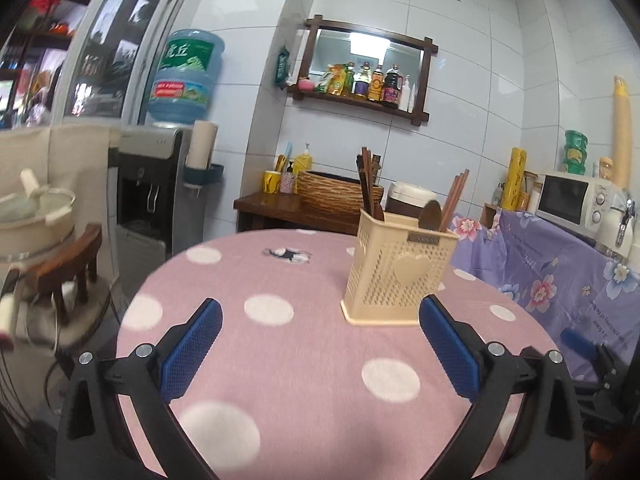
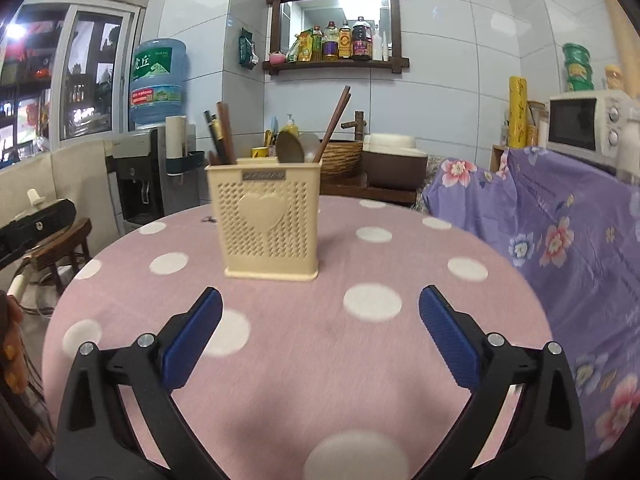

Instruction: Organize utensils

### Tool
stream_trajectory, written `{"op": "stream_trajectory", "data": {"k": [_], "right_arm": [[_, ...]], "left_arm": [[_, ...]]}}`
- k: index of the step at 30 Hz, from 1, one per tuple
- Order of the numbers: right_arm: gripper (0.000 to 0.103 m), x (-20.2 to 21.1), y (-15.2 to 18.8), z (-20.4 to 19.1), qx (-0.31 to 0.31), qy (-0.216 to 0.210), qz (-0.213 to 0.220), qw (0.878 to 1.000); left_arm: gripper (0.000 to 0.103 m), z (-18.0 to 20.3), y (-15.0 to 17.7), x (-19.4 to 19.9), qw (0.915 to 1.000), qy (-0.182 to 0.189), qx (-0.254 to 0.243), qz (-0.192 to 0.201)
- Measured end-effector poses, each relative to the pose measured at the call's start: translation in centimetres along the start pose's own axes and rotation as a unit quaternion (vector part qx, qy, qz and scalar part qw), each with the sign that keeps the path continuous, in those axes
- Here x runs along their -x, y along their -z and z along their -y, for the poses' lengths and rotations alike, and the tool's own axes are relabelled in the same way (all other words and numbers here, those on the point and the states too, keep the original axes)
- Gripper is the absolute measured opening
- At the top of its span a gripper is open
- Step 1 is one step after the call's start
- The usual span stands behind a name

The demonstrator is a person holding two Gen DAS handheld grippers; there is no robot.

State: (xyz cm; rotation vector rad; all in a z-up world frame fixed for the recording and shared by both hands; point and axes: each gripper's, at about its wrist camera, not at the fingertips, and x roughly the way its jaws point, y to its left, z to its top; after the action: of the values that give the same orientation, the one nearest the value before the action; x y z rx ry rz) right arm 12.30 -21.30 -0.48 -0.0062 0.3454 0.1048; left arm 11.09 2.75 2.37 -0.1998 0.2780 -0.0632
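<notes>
A cream perforated utensil holder (image 1: 394, 270) with a heart on its front stands upright on the round table with the pink polka-dot cloth (image 1: 280, 344). Brown chopsticks (image 1: 368, 188) and a dark spoon (image 1: 430, 216) stand in it. My left gripper (image 1: 320, 310) is open and empty above the cloth, the holder just ahead of its right finger. In the right wrist view the holder (image 2: 270, 222) stands ahead with chopsticks (image 2: 334, 124) and a spoon (image 2: 290, 148) inside. My right gripper (image 2: 320, 300) is open and empty, short of the holder.
A small dark mark (image 1: 288, 255) lies on the cloth at the far side. A purple floral cloth (image 2: 560, 248) covers the counter on the right, with a microwave (image 2: 584, 124) on it. A water dispenser (image 1: 156, 184) and a wooden chair (image 1: 68, 268) stand at the left.
</notes>
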Motion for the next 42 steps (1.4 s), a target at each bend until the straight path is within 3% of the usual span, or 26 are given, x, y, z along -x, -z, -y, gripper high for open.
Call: {"op": "stream_trajectory", "data": {"k": [5, 8, 13, 18, 24, 42], "right_arm": [[0.097, 4.8, 3.7, -1.5, 0.026, 0.012, 0.012, 1.000], [0.097, 7.6, 4.8, -1.2, 0.006, 0.015, 0.019, 1.000], [0.097, 11.2, 5.1, -1.0, -0.039, -0.003, 0.040, 0.998], [0.097, 13.5, 4.4, -2.2, -0.012, 0.002, 0.072, 0.997], [0.097, 14.8, 3.9, -2.6, 0.003, 0.002, 0.092, 0.996], [0.097, 15.2, 3.9, -2.7, 0.003, -0.004, 0.090, 0.996]], "left_arm": [[0.098, 0.8, 2.5, 4.2, 0.9994, -0.021, -0.028, 0.006], [0.098, 1.0, 3.5, 6.8, 0.9989, -0.024, -0.036, 0.017], [0.098, 1.4, 4.3, 9.6, 0.9981, -0.018, -0.053, 0.025], [0.098, 1.9, 4.4, 11.9, 0.9963, -0.013, -0.069, 0.049], [0.098, 1.9, 4.2, 12.3, 0.9958, -0.016, -0.068, 0.060], [0.098, 2.1, 4.2, 12.8, 0.9962, -0.009, -0.061, 0.061]]}}
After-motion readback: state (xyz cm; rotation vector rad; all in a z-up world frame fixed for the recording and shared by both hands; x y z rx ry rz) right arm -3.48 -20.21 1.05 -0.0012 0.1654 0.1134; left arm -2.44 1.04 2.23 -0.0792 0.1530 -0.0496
